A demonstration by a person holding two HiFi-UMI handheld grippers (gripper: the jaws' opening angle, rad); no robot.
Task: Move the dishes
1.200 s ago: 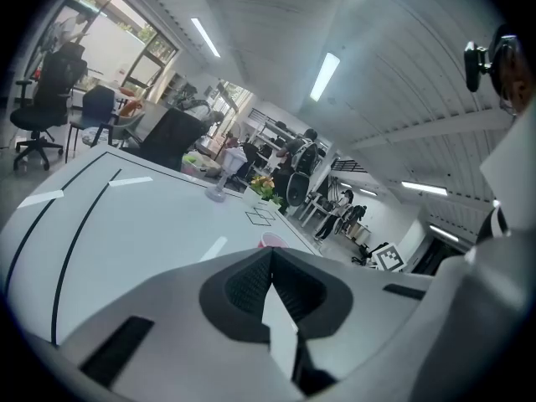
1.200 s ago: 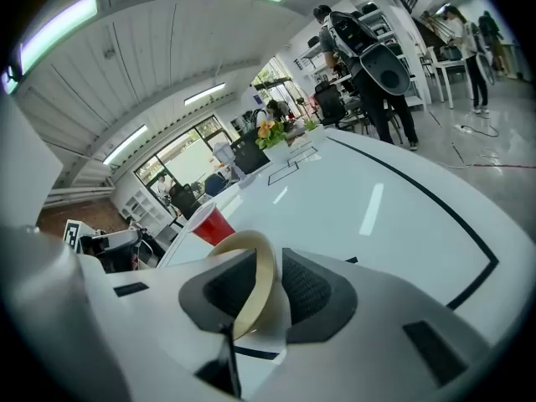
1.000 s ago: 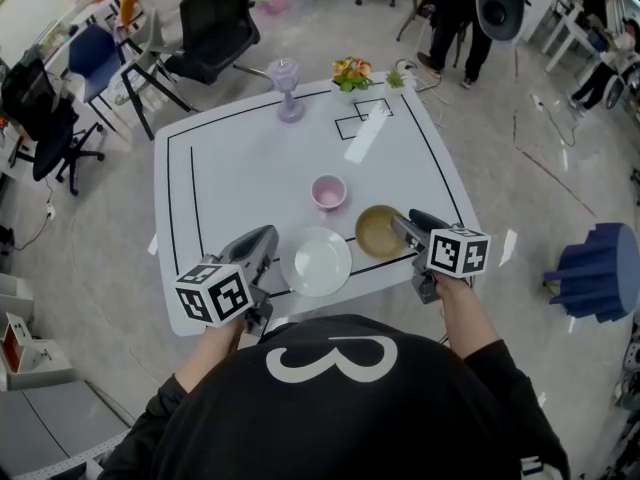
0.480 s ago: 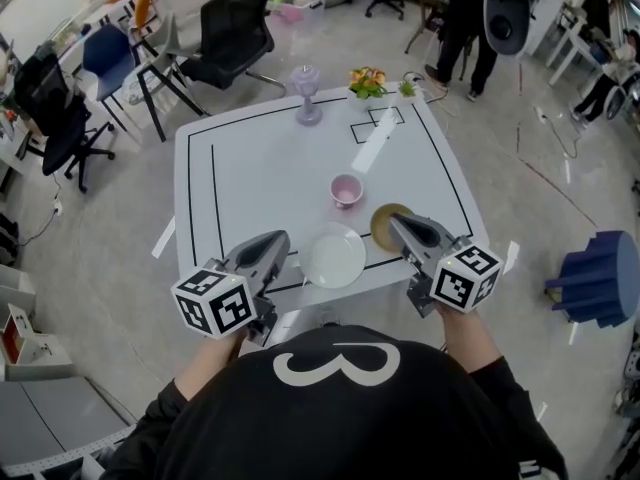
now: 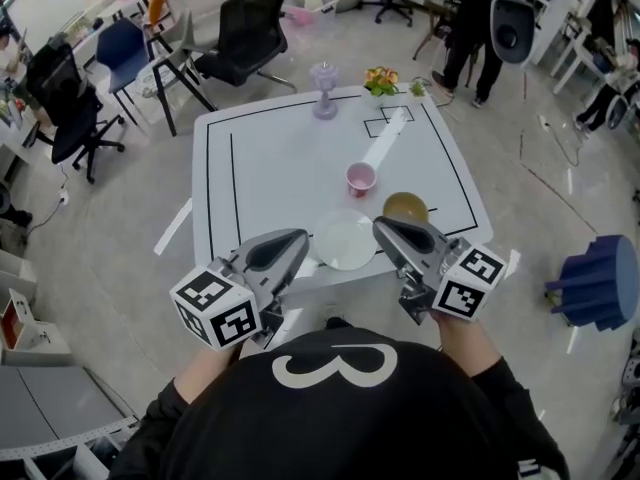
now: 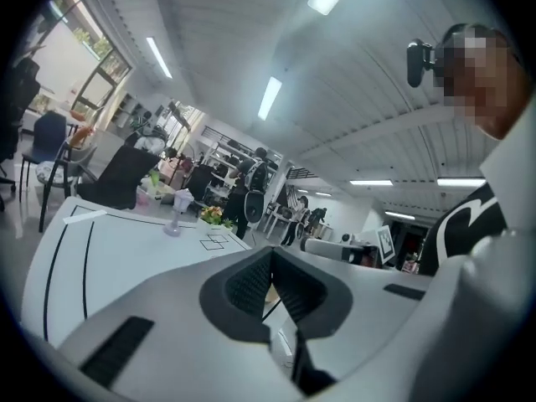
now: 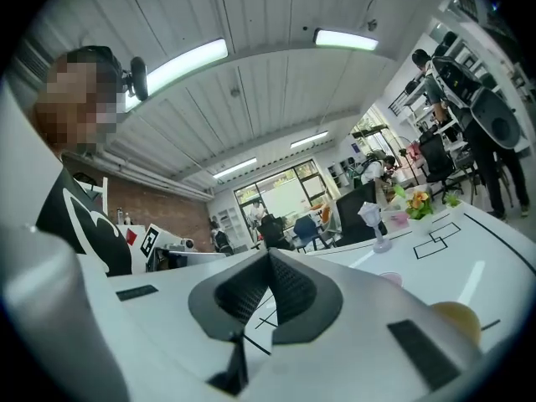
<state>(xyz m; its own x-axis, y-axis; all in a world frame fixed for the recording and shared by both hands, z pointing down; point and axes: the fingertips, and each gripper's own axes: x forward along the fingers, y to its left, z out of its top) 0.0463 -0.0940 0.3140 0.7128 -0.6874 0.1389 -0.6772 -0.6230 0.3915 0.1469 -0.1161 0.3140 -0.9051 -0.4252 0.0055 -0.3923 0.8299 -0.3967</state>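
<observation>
On the white table [image 5: 270,158] a white plate [image 5: 345,240] lies at the near edge. A pink cup [image 5: 360,178] stands behind it and a tan bowl [image 5: 405,208] sits to the right. My left gripper [image 5: 298,238] hovers just left of the plate, jaws shut and empty. My right gripper [image 5: 382,226] hangs between plate and bowl, also shut on nothing. In the right gripper view the pink cup [image 7: 389,279] and tan bowl [image 7: 456,321] show past the closed jaws [image 7: 268,256]. The left gripper view shows its closed jaws [image 6: 270,251] above the table [image 6: 126,241].
A purple goblet [image 5: 323,75] and a small flower bunch [image 5: 380,78] stand at the table's far edge. Black tape lines mark the tabletop. Office chairs [image 5: 250,33] stand behind the table, a person [image 5: 470,18] is at the back right, and a blue stool [image 5: 600,278] is at the right.
Both grippers have drawn back toward the person and lifted away from the dishes. The right gripper has left the bowl's rim. The plate, cup and bowl stay where they were on the table.
</observation>
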